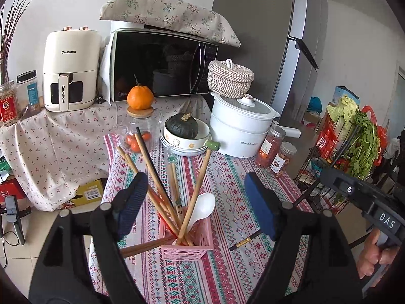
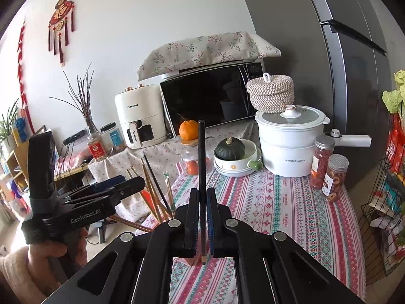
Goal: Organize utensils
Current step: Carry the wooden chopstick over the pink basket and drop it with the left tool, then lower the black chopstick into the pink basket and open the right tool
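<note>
- Your left gripper hangs with its jaws spread wide and nothing between the pads, just over the pink basket near the front left edge of the table.
- The basket already carries a fan of wooden chopsticks and a white spoon; the sticks lean left, right and toward the back, so the free slot looks to be on the right, beside the spoon.
- One wooden stick juts out low on the basket's left side, almost flat over the table edge; judge whether it needs standing up once the step in hand is done.
- A dark chopstick with a gold band shows on the cloth just right of the basket, running under your left gripper's right pad.
- Your right gripper is clamped on a black chopstick, which stands nearly upright between the pads with its lower tip just clear of them.
- To seat it well, keep your left gripper out of the way or steady the basket rim, bring the stick across, lower the tip into the gap, then part the pads only when the tip rests inside.
- Watch the leaning sticks: a sideways knock could tip the light basket.
</note>
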